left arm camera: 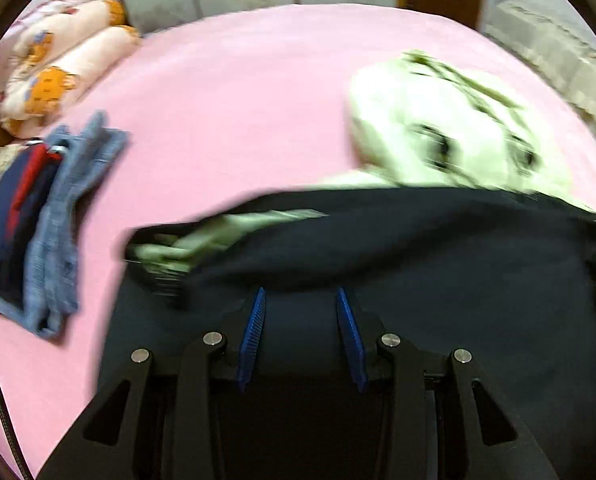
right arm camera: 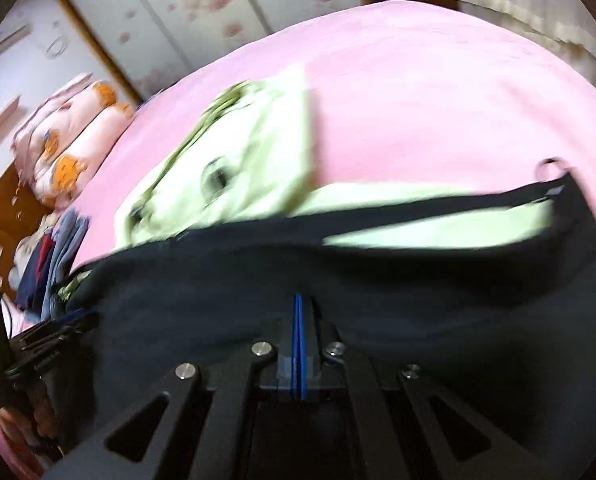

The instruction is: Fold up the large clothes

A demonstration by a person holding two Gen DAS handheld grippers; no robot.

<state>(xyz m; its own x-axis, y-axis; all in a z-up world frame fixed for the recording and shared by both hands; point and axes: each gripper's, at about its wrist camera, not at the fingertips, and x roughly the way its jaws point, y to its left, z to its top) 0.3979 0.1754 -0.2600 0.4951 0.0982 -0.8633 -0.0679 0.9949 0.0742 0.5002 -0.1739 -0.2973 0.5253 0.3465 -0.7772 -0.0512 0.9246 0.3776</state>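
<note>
Two blue pads of the left gripper (left arm camera: 302, 300) are seen apart around a bulge of the dark garment (left arm camera: 418, 248), near on the pink bed (left arm camera: 238, 100). In the right view, the right gripper (right arm camera: 299, 304) is pressed together over the garment; whether cloth is pinched cannot be told.

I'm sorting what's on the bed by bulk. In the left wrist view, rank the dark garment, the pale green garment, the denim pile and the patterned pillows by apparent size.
1. dark garment, though nearness to the camera inflates it.
2. pale green garment.
3. denim pile and patterned pillows look alike; the pillows lie farther off, so no ranking.
</note>
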